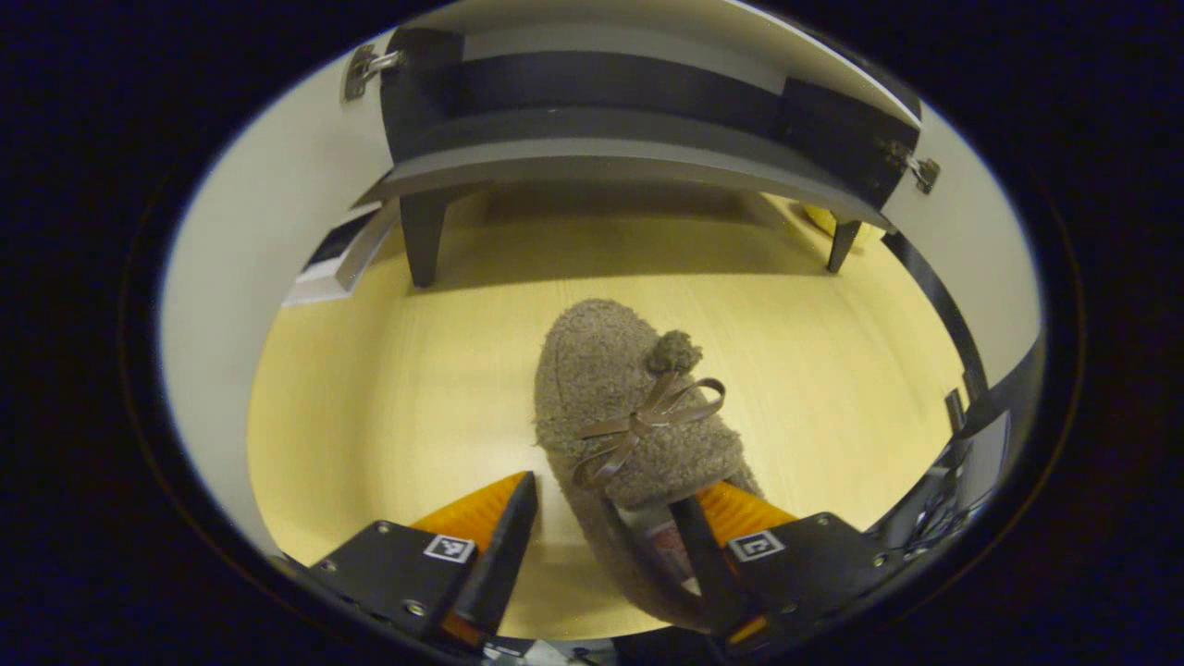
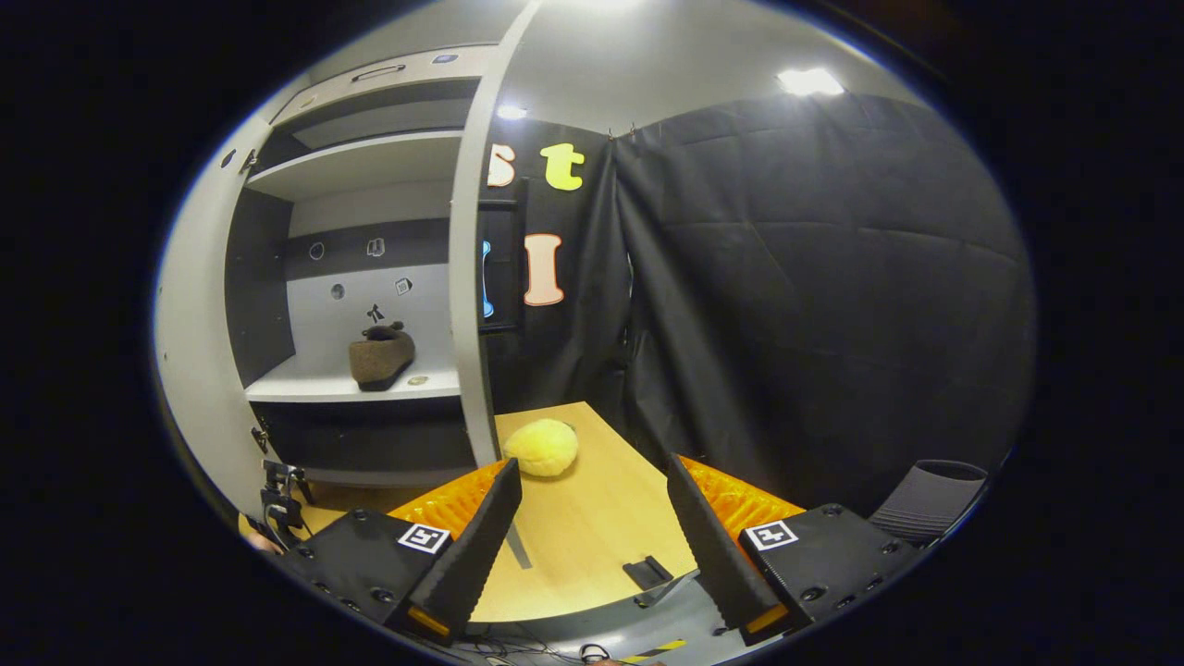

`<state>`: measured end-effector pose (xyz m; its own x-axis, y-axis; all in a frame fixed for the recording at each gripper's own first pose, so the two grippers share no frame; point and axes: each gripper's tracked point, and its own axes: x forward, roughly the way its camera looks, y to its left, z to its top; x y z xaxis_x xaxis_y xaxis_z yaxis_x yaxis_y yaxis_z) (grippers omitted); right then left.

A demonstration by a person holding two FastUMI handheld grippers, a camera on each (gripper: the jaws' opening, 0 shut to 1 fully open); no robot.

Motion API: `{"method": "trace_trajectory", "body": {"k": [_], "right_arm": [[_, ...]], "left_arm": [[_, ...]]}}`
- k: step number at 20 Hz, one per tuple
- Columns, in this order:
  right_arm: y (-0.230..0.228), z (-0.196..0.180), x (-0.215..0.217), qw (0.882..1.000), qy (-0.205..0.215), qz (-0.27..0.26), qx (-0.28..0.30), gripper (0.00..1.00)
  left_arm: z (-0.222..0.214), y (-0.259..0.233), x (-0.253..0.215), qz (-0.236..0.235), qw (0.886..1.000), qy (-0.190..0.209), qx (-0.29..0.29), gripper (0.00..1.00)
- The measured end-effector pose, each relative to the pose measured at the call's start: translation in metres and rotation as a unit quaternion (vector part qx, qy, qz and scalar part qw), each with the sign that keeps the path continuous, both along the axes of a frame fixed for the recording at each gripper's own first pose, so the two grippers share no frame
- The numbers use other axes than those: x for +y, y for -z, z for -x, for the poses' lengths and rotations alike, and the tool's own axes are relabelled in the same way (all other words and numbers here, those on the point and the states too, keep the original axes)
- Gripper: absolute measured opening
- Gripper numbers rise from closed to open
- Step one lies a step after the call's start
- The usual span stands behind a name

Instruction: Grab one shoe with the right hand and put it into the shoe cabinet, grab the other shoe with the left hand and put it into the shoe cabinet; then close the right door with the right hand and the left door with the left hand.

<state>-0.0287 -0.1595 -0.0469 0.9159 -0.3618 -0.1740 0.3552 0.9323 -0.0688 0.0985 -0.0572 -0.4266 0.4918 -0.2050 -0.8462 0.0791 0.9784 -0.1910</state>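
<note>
In the left gripper view, a fuzzy brown slipper (image 1: 629, 407) with a ribbon bow and pompom lies on the pale wood floor (image 1: 370, 388). The left gripper (image 1: 606, 555) has its jaws spread wide, the right finger inside the slipper's opening. In the right gripper view, the second slipper (image 2: 381, 356) sits on the open shoe cabinet (image 2: 361, 277) shelf; the right gripper (image 2: 592, 546) jaws gape, holding nothing.

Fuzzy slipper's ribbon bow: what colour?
Brown, on the grey-brown fuzzy slipper; the left gripper view shows it best.
</note>
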Motion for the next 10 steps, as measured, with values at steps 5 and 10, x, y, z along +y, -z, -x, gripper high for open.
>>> {"method": "trace_trajectory", "body": {"k": [5, 10], "right_arm": [[-0.019, -0.015, -0.053, 0.999, 0.026, 0.001, -0.031, 1.00], [-0.029, -0.029, -0.090, 0.998, 0.044, 0.001, -0.041, 1.00]], "left_arm": [[-0.007, 0.006, 0.009, 0.006, 0.997, -0.063, 0.032, 0.31], [-0.003, 0.012, 0.008, 0.053, 0.989, -0.129, 0.052, 0.27]]}}
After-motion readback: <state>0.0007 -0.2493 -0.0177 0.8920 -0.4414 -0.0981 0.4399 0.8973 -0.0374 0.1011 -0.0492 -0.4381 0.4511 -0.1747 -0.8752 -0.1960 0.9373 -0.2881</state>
